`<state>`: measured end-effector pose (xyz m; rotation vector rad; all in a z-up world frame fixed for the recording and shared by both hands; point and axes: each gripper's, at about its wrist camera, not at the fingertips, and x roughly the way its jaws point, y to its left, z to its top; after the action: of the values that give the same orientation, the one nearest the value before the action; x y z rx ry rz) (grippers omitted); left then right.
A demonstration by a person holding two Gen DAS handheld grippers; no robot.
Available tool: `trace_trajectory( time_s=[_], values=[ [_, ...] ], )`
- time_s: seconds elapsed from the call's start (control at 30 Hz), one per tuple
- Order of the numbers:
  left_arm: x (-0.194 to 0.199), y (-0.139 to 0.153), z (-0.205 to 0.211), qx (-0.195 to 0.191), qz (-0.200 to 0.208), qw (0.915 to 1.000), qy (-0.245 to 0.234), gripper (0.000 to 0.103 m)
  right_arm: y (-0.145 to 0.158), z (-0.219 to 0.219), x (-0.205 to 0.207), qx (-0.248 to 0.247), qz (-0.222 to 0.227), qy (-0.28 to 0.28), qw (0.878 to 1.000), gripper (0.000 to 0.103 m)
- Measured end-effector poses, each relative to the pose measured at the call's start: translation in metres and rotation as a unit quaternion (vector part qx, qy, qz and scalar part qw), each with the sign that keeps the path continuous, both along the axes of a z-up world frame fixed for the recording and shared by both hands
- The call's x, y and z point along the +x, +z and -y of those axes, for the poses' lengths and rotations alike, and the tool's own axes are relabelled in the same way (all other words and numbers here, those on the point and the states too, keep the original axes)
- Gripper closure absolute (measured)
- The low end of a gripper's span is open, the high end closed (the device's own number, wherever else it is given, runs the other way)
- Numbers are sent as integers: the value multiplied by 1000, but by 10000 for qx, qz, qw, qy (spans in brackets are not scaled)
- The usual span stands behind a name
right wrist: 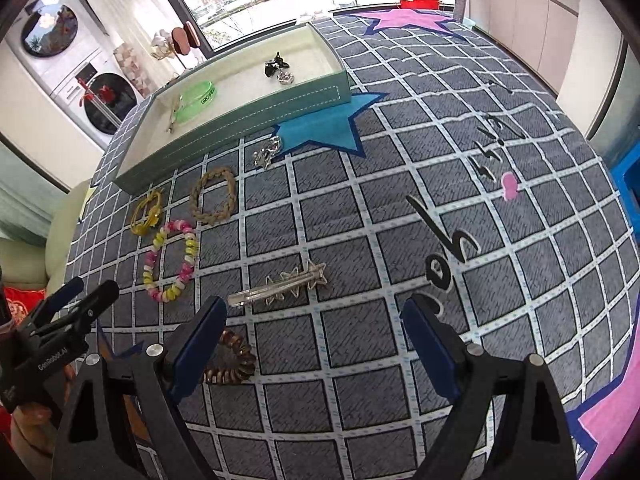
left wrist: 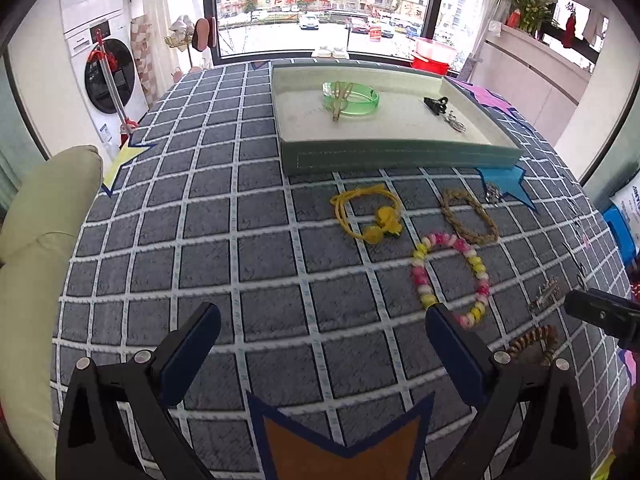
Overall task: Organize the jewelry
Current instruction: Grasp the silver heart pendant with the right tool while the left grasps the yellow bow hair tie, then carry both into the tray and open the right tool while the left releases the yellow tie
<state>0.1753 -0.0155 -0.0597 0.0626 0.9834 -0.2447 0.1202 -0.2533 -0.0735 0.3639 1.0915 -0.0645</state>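
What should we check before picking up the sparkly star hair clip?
1. right gripper open: ok, fingers spread wide.
2. Both grippers hold nothing: ok; left gripper is open too.
3. star hair clip in front of the right fingers: ok.
4. Clip lying apart from other jewelry: ok, though the brown coil hair tie is nearby.
5. Free room in tray: ok.
6. Clip's grip firmness: cannot tell.

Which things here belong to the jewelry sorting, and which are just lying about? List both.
Job:
green tray
green bangle
yellow cord bracelet
braided bracelet
pink-yellow bead bracelet
star hair clip
brown coil tie
silver charm

Lying about:
washing machine
red basin
cushion
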Motion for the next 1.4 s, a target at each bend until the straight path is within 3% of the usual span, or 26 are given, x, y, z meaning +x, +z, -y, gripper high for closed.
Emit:
trace_trajectory(
  time_s=[0.4,0.57,0.87,0.93,1.0,1.03,1.1,1.17,1.2,1.4],
  values=[
    [43,-10,6,256,72,9996,-97,0,0,-6,57,-432,44,179,9989,13],
    [53,-16,9,251,5,9996,-154,0,-9,-9,81,-517,-5,233,9984,27],
    [69,-21,22,304,-53,9992,-251,3,-11,-25,114,-745,103,360,9965,35],
    [70,-20,27,285,-27,9991,-316,10,-11,-30,118,-903,112,378,9951,42],
    [71,-18,31,286,-10,9988,-386,15,-11,-36,121,-1116,122,391,9929,61],
    [71,-18,33,274,-1,9987,-423,22,-11,-37,121,-1183,130,392,9921,65],
    [70,-15,38,260,47,9982,-546,36,-10,-39,120,-1221,168,405,9916,85],
    [68,-14,43,257,92,9971,-716,66,-10,-39,120,-1203,193,406,9917,86],
    [67,-13,46,264,107,9965,-782,74,-9,-38,119,-1185,218,401,9919,86],
    [63,-8,40,-129,63,9963,-844,76,-2,-25,112,-742,368,318,9961,87]
  ],
)
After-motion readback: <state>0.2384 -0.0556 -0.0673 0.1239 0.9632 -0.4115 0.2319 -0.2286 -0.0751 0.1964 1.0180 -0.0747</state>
